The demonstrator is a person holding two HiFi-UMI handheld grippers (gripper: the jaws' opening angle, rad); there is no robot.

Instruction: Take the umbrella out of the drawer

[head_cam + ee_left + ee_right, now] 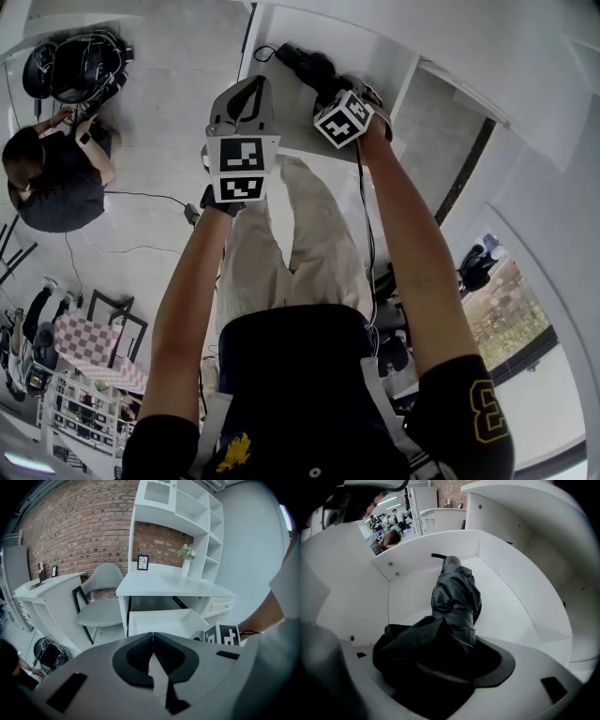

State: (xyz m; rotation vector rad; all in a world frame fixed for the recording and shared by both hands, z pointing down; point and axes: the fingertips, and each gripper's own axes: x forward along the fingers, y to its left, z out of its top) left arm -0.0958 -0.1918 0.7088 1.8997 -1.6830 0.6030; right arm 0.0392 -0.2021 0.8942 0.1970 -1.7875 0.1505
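Crumpled glossy black umbrella [454,597] in right claw [440,667] — inside smooth white drawer [520,597]

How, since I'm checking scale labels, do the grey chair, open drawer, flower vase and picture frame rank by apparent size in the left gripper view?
1. grey chair
2. open drawer, not far behind the chair
3. flower vase
4. picture frame, clearly smallest

Right gripper [440,665] clamped on black folded umbrella [454,597], fabric bunched between jaws, inside white drawer [511,592], handle tip near far wall, 2 screws [393,569] near far-left corner
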